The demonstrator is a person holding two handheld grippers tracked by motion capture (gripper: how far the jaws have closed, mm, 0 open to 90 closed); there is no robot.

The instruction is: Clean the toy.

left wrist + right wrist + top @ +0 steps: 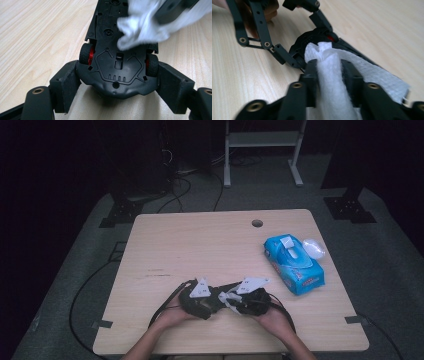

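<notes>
A black toy car (117, 72) with red wheel hubs lies belly-up, one end clamped between the pads of my left gripper (118, 81), which is shut on it. A white wipe (332, 82) stands bunched between the pads of my right gripper (329, 67), which grips it and presses its crumpled tip onto the car's underside (312, 37). In the left gripper view the wipe (142, 27) covers the car's far half. In the high view both grippers, left (210, 304) and right (231, 302), meet nose to nose near the table's front edge.
A blue pack of wipes (294, 264) lies at the right of the wooden table (200, 245), with a clear plastic piece (313, 247) beside it. A cable hole (257, 223) sits near the far edge. Cables trail off the front.
</notes>
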